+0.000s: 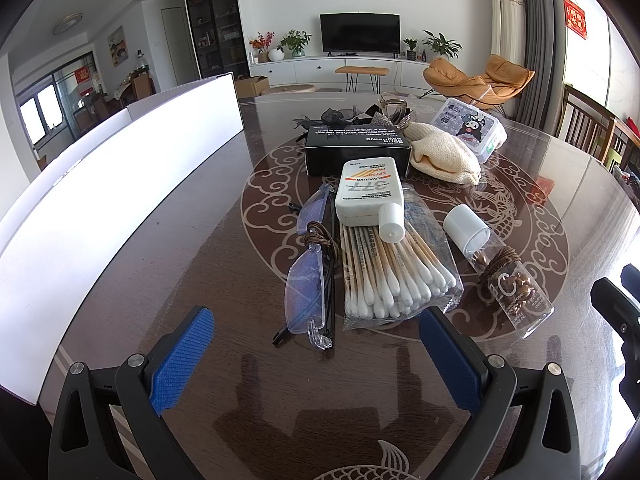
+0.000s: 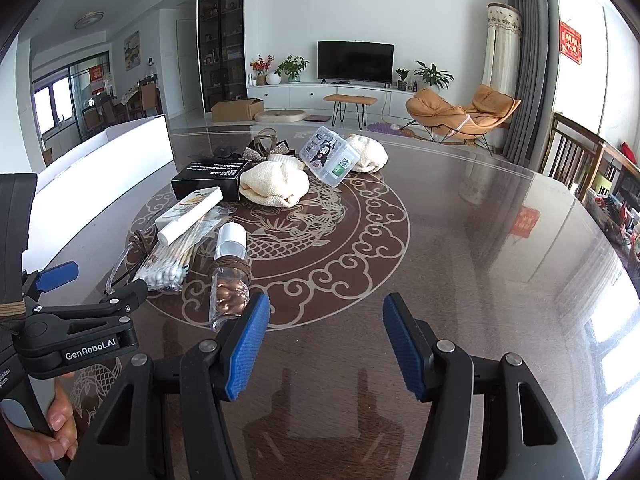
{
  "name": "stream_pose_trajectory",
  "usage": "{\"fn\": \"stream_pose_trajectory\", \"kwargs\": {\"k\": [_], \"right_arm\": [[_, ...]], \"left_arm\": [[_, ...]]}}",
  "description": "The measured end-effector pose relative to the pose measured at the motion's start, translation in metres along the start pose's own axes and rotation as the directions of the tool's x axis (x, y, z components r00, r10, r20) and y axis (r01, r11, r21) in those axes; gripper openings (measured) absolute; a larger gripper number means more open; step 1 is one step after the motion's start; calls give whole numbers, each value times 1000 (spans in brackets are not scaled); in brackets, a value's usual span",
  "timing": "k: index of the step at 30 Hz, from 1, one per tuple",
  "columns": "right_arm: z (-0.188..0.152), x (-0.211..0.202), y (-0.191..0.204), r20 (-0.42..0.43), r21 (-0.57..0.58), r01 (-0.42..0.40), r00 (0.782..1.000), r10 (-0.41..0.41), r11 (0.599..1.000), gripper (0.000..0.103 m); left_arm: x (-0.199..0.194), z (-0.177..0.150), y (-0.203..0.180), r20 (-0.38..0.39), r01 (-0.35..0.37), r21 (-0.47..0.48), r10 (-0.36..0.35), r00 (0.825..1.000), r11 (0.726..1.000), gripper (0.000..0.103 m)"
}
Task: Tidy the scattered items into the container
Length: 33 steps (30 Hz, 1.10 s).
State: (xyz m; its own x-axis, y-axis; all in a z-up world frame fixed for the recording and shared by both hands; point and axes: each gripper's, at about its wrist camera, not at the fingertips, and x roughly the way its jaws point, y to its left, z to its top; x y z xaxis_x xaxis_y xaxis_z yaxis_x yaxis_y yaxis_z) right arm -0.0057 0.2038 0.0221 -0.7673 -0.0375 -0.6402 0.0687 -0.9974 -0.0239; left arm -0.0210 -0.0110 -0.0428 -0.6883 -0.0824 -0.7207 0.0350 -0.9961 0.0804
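Scattered items lie on a dark glass table (image 1: 168, 264): folded glasses (image 1: 308, 276), a bag of cotton swabs (image 1: 394, 276), a white sunscreen bottle (image 1: 370, 192), a clear capsule bottle (image 1: 508, 276) with a brown hair tie, a black box (image 1: 356, 150), a cream cloth pouch (image 1: 444, 156), a clear cartoon case (image 1: 468, 128) and hair bows (image 1: 340, 118). A white container (image 1: 92, 200) stands at the left. My left gripper (image 1: 316, 348) is open and empty, just short of the glasses and swabs. My right gripper (image 2: 324, 344) is open and empty, right of the capsule bottle (image 2: 229, 280).
The left gripper also shows in the right wrist view (image 2: 92, 284), held by a hand. The white container shows there too (image 2: 100, 168). Wooden chairs (image 2: 580, 160) stand along the table's right edge. Bare tabletop (image 2: 460, 240) lies to the right of the items.
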Motion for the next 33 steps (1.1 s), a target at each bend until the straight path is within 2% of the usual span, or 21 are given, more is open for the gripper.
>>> {"fn": "stream_pose_trajectory", "kwargs": {"k": [33], "right_arm": [[-3, 7, 1, -17, 7, -5, 1000, 5, 1000, 60]], "left_arm": [[0, 0, 0, 0, 0, 0, 0, 1000, 1000, 103]]}}
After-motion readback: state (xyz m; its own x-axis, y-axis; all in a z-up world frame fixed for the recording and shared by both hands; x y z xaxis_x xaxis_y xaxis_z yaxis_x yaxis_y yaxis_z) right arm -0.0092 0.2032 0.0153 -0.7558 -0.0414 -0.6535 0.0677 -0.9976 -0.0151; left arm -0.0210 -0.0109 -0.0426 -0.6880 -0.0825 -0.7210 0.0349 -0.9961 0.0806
